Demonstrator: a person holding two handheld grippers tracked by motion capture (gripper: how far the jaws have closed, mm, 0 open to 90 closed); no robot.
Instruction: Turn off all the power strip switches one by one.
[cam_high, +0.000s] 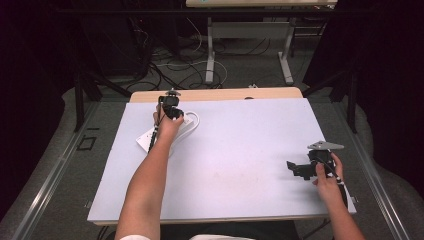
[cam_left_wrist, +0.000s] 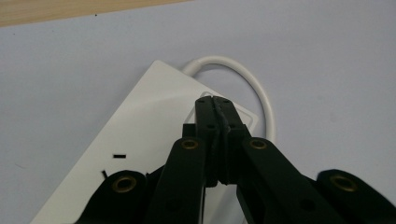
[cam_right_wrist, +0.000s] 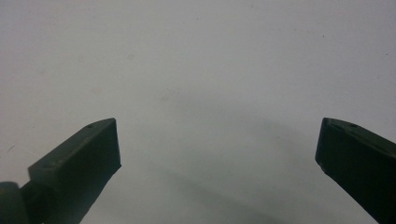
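Observation:
A white power strip (cam_high: 146, 139) (cam_left_wrist: 140, 121) lies slantwise on the far left of the white table sheet (cam_high: 240, 145). Its white cable (cam_high: 194, 120) (cam_left_wrist: 254, 84) curls in a loop off the far end. My left gripper (cam_high: 172, 114) (cam_left_wrist: 215, 99) points down at that cable end. Its jaws are pressed together with nothing between them, the tips at the strip's top face beside a raised square panel (cam_left_wrist: 248, 120). My right gripper (cam_high: 291, 168) (cam_right_wrist: 217, 135) rests low at the table's right side, its jaws spread wide over bare sheet.
A wooden table edge (cam_high: 215, 94) (cam_left_wrist: 70, 9) shows past the sheet's far side. Beyond it stand another table's legs (cam_high: 210, 60) and tangled floor cables (cam_high: 165, 65). Black frame posts (cam_high: 79, 100) flank the table on both sides.

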